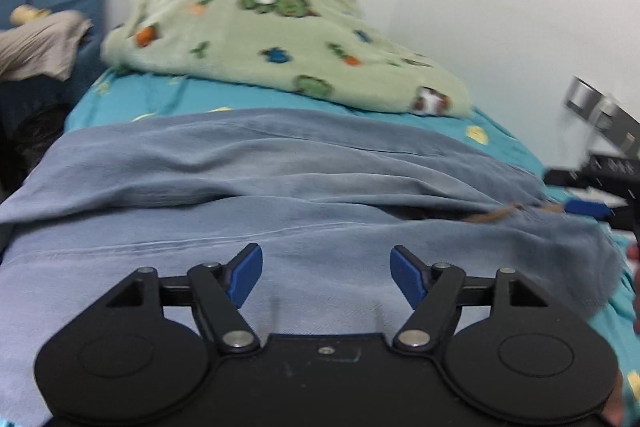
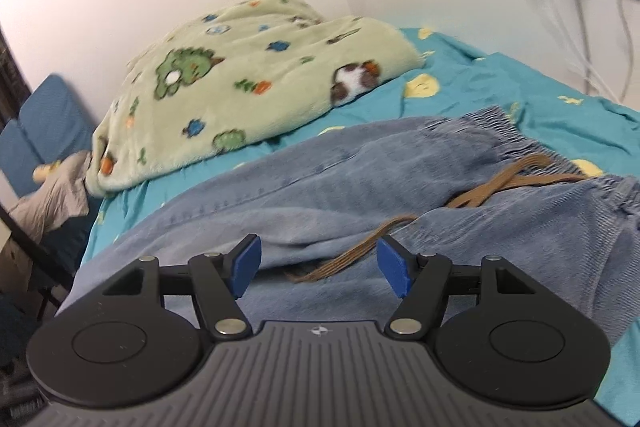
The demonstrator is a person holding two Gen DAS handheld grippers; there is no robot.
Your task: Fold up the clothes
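A bed [image 2: 460, 83] with a teal sheet stands against a white wall, a green blanket [image 2: 240, 75] heaped at its far side. Blue trousers [image 2: 320, 183] lie across the sheet, doubled lengthwise, the waistband and brown drawstring [image 2: 496, 183] to the right. The left gripper [image 1: 326, 277] hangs over the leg cloth with fingers wide, nothing held; the right gripper [image 2: 318, 269] is likewise wide over the drawstring. The next fold is best made once the cloth is smoothed and the drawstring tucked in, both layers being pinched together at the edge.
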